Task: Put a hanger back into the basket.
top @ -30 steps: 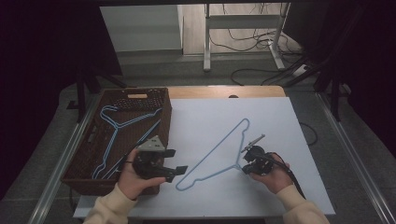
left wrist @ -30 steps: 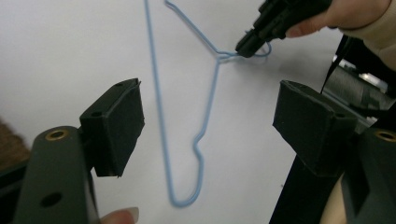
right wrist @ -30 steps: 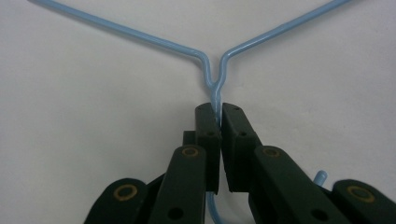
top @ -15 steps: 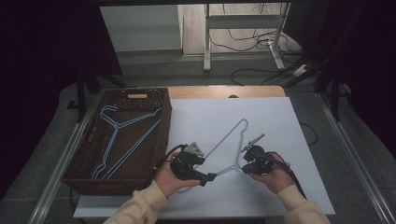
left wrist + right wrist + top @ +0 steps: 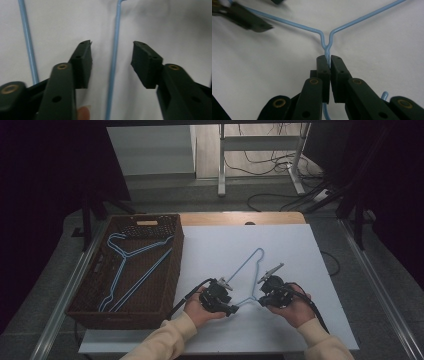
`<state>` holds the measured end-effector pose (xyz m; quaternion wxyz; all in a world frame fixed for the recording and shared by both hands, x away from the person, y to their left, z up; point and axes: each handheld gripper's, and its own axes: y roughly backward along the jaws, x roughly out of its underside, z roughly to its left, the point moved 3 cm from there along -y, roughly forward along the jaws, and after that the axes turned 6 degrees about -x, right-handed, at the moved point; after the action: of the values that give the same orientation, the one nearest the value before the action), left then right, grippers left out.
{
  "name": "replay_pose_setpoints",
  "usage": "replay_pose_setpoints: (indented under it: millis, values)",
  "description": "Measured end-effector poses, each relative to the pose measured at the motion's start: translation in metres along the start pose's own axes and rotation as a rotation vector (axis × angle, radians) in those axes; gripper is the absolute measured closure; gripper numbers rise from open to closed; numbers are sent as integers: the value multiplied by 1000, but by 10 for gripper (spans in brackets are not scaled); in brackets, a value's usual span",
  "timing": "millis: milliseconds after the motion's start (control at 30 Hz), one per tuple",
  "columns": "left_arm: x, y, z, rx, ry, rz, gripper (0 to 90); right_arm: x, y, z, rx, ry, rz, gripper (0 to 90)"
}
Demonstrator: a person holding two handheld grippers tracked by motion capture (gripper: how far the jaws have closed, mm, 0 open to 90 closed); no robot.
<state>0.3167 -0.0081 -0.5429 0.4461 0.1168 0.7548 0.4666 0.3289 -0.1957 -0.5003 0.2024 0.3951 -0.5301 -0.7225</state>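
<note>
A light-blue wire hanger [image 5: 248,262] lies on the white sheet, its hook end toward the person. My right gripper [image 5: 261,300] is shut on the hanger's twisted neck [image 5: 326,50], just below the fork of the two arms; in the right gripper view the right gripper [image 5: 329,60] has the wire pinched between its pads. My left gripper [image 5: 231,302] sits at the hanger's left arm. In the left gripper view its jaws [image 5: 111,50] straddle one blue wire [image 5: 113,67] with gaps on both sides; they have just been closing.
A dark wicker basket [image 5: 115,317] stands on the left of the table with more blue hangers [image 5: 125,265] inside. The white sheet [image 5: 295,245] covers the tabletop. Cables and a metal stand [image 5: 260,160] lie on the floor beyond.
My left gripper has travelled right from the basket's edge and down onto the hanger's left arm, and its jaws have narrowed around the wire. The right gripper has stayed put on the neck.
</note>
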Motion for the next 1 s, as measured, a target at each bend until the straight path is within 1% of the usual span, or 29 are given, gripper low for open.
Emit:
replay_pose_setpoints:
  millis: [67, 100, 200, 267, 333, 400, 533, 567, 667, 700, 733, 767, 800, 833, 867, 900, 933, 967, 1000]
  values:
    - [0, -3, 0, -2, -14, -1, 590, 0, 1, 1, -4, 1, -2, 858]
    - [0, -3, 0, -5, -15, -4, 599, -1, 1, 1, -4, 3, -2, 858]
    - [-2, -1, -2, 5, -17, -22, 656, -1, 3, 3, -6, 11, -8, 858]
    - [-3, -2, -3, 10, -22, -18, 685, -2, 4, 4, -7, 12, -11, 858]
    - [-3, -3, -5, 15, -18, -16, 692, -3, 6, 6, -8, 12, -12, 858]
    - [-3, -5, -6, 20, -25, -8, 698, -4, 6, 7, -10, 19, -15, 858]
    - [-3, -6, -7, 13, -26, 3, 800, -5, 7, 9, -11, 25, -20, 858]
    - [-3, -6, -6, 14, -21, 2, 827, -5, 7, 9, -11, 27, -21, 857]
    - [-3, -4, -5, 26, -11, 0, 846, -5, 8, 9, -20, 25, -37, 854]
    - [-3, -3, -5, 29, -14, 2, 850, -5, 9, 8, -23, 26, -50, 851]
    - [-3, -2, -5, 29, -14, 1, 854, -5, 10, 8, -30, 21, -68, 845]
    - [-3, -1, -5, 27, -14, -3, 856, -4, 11, 7, -36, 19, -79, 820]
    - [-4, 1, -4, 22, -9, -7, 857, -4, 13, 6, -51, 11, -103, 759]
    - [-4, 2, -4, 20, -7, -11, 858, -4, 17, 4, -66, -4, -148, 703]
    - [-4, 3, -3, 21, -1, -13, 858, -4, 20, 2, -70, -9, -178, 653]
    - [-4, 5, -2, 18, -3, -19, 857, -4, 24, 0, -74, -17, -224, 588]
    - [-4, 7, -2, 16, 5, -24, 858, -4, 30, -4, -72, -25, -276, 525]
    - [-5, 10, -1, 15, 13, -31, 858, -3, 37, -7, -65, -37, -333, 485]
    - [-5, 13, 1, 13, 18, -41, 858, -2, 43, -10, -59, -50, -387, 466]
